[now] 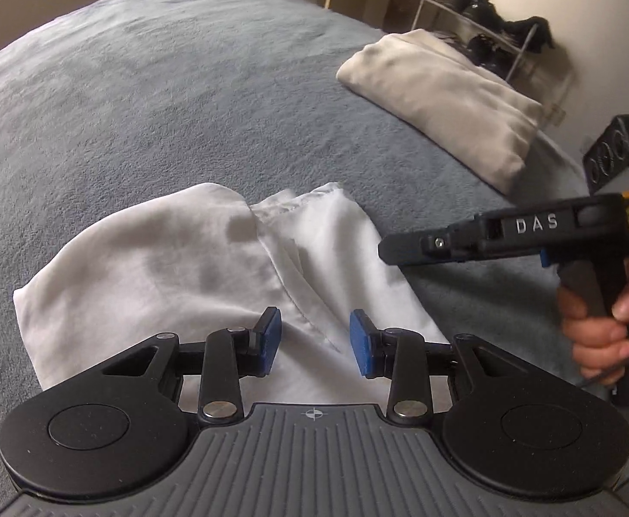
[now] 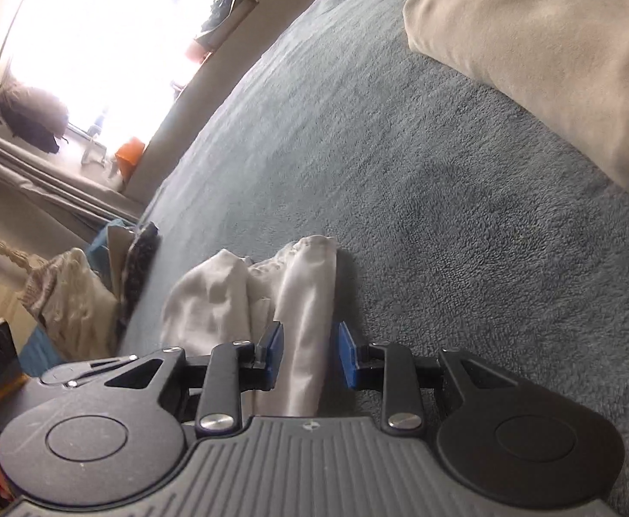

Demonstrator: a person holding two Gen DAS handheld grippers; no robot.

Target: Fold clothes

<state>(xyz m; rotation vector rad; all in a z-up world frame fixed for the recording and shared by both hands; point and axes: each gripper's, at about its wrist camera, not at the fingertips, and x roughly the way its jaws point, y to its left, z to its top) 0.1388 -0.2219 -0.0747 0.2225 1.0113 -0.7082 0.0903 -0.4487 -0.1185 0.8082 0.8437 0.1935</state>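
Left wrist view: white garment (image 1: 176, 267) lies directly under left hand-held gripper (image 1: 314, 340) — spread, empty; right hand-held gripper (image 2: 305, 355) spread too, fold between unpinched.

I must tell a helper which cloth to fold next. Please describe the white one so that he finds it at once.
Look at the grey-blue blanket that covers the bed. The white garment lies crumpled at its near edge, under the left gripper. Unlike the beige folded garment farther back, it is thin, bright white and not folded.
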